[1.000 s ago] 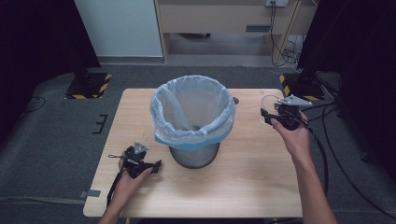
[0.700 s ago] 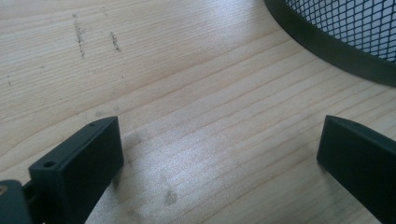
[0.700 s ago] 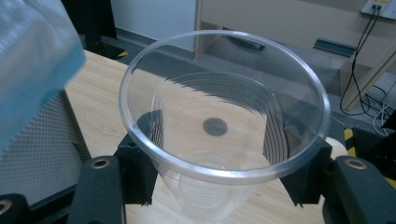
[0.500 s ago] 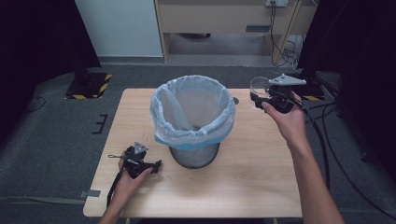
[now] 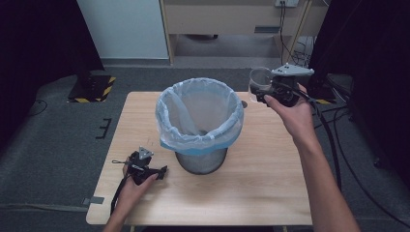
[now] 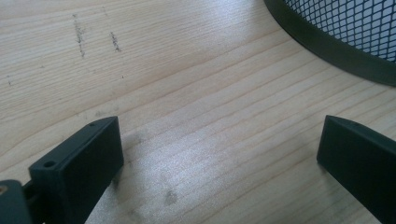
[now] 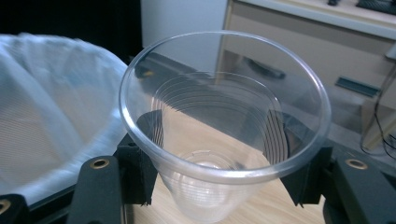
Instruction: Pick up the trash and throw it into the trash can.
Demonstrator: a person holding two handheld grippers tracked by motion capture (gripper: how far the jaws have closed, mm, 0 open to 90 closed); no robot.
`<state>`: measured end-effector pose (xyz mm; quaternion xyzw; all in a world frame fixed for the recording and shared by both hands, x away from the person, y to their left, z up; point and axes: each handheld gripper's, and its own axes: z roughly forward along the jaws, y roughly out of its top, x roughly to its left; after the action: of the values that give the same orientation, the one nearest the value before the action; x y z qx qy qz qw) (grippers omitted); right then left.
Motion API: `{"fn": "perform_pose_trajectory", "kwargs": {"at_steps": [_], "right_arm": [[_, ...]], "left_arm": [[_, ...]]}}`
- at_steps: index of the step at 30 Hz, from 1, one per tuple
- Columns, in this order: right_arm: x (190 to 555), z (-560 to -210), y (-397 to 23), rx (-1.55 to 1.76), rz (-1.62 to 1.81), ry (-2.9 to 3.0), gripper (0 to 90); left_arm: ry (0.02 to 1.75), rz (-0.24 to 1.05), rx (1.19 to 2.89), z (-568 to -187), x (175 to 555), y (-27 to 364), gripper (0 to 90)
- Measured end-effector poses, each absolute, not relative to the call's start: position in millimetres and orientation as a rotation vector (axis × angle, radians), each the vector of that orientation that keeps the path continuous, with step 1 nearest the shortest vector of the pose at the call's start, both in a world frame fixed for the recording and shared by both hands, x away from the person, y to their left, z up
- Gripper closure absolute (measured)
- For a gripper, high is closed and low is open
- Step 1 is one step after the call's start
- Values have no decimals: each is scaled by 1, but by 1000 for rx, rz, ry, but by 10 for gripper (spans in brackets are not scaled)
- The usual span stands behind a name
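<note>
While gripper [image 7: 219, 186] clamps cup [image 7: 224, 135], bin [image 5: 200, 125] stands near.

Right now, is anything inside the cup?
Nothing visible: the clear cup looks empty, its ribbed walls and bare bottom showing through. The right gripper clamps its sides, so its jaws cover part of the lower wall.

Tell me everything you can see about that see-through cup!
The clear plastic cup is thin and see-through, with a rolled rim, ridged rings round its wall and a flat bottom. It looks empty. It stands about upright, pinched between the black jaws of the right gripper, lifted off the wooden table, beside the bag-lined bin and apart from it.
</note>
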<state>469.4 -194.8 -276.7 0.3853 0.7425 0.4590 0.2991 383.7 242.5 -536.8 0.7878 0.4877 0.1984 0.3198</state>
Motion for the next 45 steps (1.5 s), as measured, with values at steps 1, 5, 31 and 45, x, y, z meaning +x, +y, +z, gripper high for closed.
{"fn": "perform_pose_trajectory", "kwargs": {"at_steps": [1, 5, 31, 45], "right_arm": [[468, -274, -192, 1009, 1224, 1976, 380], [463, -261, -182, 969, 1225, 1983, 380], [461, -240, -133, 880, 1266, 2069, 370], [460, -248, -113, 845, 1288, 2122, 359]], "left_arm": [[1282, 523, 2070, -537, 384, 242, 0], [1282, 523, 2070, -537, 384, 242, 0], [1283, 523, 2068, -537, 384, 242, 0], [1283, 524, 2068, -537, 384, 242, 0]]}}
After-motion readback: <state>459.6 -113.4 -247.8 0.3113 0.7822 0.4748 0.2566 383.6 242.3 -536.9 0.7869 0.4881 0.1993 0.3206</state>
